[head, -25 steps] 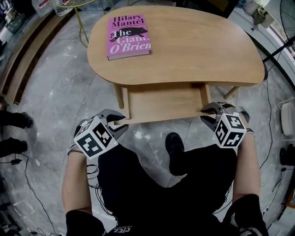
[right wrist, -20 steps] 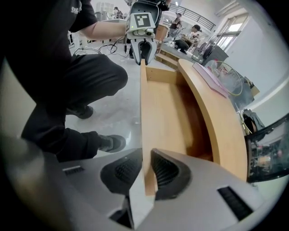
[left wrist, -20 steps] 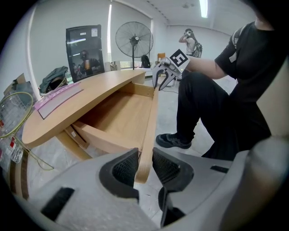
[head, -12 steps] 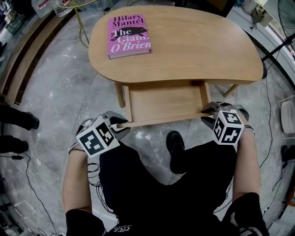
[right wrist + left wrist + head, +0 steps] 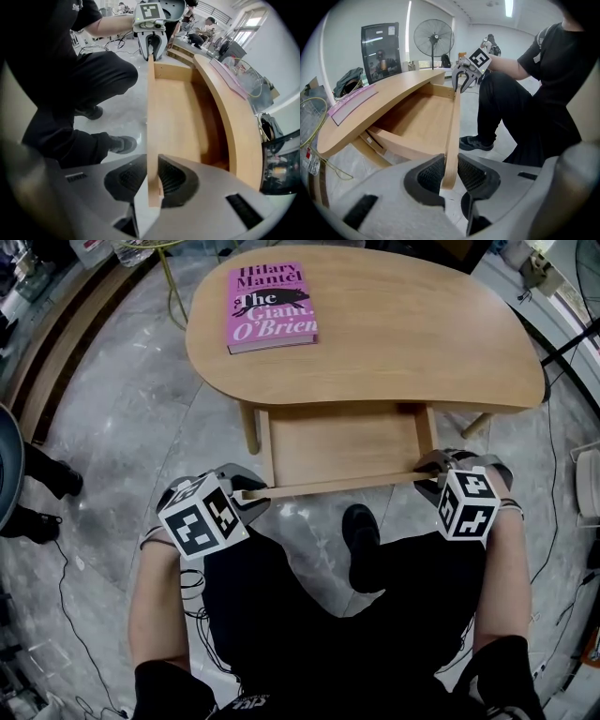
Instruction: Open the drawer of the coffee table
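Clamped tight, the left claw (image 5: 246,495) grips the left end of the thin front board (image 5: 337,486) of the shallow pale wooden drawer (image 5: 342,442), its jaws having just been closing on it. At the board's right end the right claw (image 5: 429,470) is clenched on the same strip of wood.

Underfoot is a grey marbled stone floor (image 5: 122,427) with black cables trailing across it. On it stands the kidney-shaped pale wooden coffee table (image 5: 403,334), with a pink paperback book (image 5: 273,307) lying flat at 11 o'clock on its top.

The drawer is drawn well out from under the top's 6 o'clock edge, its flat bottom in plain sight.

Only the left gripper view takes in the black pedestal fan (image 5: 434,37) at 12 o'clock and the tall dark glass-fronted cabinet (image 5: 380,47) at 11 o'clock. The right gripper view alone catches people (image 5: 206,26) far off at 1 o'clock. Only the head view shows the book's cover.
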Action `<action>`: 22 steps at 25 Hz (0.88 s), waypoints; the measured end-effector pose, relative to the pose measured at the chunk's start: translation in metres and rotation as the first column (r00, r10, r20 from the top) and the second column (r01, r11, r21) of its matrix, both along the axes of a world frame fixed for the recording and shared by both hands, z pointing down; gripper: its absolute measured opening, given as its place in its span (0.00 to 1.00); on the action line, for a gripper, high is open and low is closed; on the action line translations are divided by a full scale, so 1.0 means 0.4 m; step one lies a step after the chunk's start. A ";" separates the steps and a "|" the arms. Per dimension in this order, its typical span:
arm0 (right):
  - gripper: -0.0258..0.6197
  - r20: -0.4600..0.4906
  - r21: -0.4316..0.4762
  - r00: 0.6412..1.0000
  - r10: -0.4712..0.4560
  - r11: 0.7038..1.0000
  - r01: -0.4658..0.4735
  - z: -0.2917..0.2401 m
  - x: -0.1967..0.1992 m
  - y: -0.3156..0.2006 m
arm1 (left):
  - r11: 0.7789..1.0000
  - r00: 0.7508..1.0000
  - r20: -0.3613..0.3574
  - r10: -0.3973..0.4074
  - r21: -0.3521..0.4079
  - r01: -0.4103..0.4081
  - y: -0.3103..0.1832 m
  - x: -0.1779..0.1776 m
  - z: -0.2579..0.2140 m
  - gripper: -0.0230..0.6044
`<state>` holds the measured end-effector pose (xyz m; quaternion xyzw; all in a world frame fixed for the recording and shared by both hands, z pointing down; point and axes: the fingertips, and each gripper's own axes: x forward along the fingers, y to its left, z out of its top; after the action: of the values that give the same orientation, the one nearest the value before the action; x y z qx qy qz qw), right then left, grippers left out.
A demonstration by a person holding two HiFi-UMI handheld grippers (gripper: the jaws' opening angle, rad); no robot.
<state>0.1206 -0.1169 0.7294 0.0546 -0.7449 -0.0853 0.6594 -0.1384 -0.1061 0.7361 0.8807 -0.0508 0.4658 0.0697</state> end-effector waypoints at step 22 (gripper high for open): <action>0.16 -0.010 -0.120 1.000 -0.021 0.993 0.019 0.035 -0.010 0.089 | 0.999 0.999 0.021 0.027 -0.039 -0.026 0.074 -0.011 0.031 0.19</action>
<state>0.1165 -0.0812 0.7433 0.0071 -0.7455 -0.0473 0.6648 -0.1427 -0.0764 0.7487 0.8746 -0.0306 0.4771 0.0801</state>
